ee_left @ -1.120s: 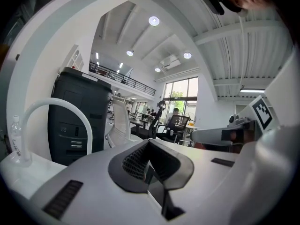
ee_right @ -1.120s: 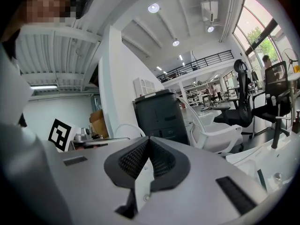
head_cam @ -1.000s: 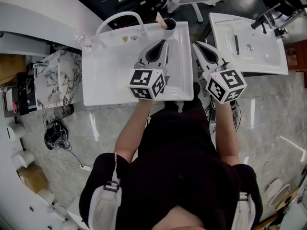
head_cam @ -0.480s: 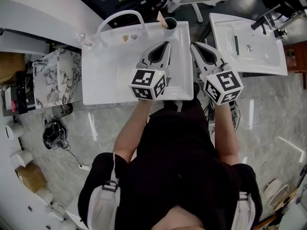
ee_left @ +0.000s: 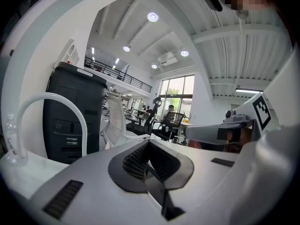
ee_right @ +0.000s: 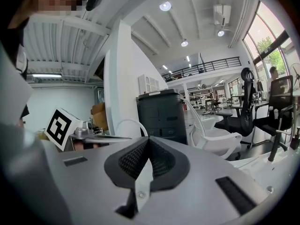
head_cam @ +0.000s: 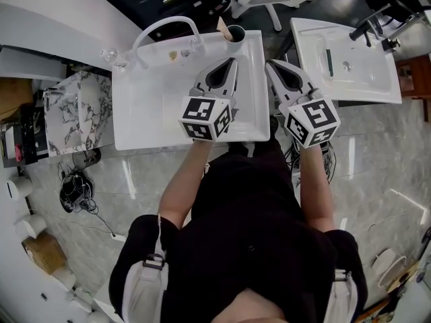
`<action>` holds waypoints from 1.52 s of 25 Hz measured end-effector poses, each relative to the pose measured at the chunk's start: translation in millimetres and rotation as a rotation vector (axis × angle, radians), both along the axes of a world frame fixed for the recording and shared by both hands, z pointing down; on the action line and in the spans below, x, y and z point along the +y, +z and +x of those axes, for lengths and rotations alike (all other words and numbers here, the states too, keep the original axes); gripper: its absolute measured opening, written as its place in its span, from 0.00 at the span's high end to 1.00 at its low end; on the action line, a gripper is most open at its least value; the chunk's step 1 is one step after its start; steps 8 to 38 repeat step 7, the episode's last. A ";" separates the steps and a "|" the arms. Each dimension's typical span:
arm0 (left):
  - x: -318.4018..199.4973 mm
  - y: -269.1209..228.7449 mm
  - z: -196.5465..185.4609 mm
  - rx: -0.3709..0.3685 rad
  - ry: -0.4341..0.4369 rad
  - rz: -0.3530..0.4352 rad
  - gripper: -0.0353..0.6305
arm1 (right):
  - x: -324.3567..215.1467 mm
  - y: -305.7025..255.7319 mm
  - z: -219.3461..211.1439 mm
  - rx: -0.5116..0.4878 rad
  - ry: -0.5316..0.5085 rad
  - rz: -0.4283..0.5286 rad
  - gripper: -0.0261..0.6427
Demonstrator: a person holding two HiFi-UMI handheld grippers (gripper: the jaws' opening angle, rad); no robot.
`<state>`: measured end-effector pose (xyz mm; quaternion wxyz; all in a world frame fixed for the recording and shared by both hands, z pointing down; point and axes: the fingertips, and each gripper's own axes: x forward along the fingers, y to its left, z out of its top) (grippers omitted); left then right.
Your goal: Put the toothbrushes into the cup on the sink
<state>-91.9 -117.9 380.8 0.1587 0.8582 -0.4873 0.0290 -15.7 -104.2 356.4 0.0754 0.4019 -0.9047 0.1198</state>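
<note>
In the head view a dark cup (head_cam: 236, 32) stands on the back right corner of the white sink (head_cam: 155, 106). A tan piece (head_cam: 221, 25) shows at the cup's left rim; I cannot tell what it is. My left gripper (head_cam: 234, 61) hovers over the sink's right side and points toward the cup, a short way in front of it. It is shut, with nothing between its pads (ee_left: 148, 142). My right gripper (head_cam: 269, 63) is just off the sink's right edge, also shut and empty (ee_right: 149, 139). A slim dark stick (head_cam: 328, 61), perhaps a toothbrush, lies in the second basin.
A white arched faucet (head_cam: 165, 24) rises at the sink's back. The second white basin (head_cam: 367, 79) with a black tap (head_cam: 367, 27) stands to the right. A marble-patterned stand (head_cam: 77, 110) is on the left. Cables (head_cam: 75, 187) lie on the tiled floor.
Almost nothing: both grippers stay shut in nearly the same place, and the view has only shifted slightly.
</note>
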 end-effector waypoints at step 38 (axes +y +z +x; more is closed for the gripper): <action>-4.6 -0.2 -0.3 -0.001 -0.003 0.000 0.93 | -5.1 -0.5 3.3 0.001 0.005 -0.003 0.92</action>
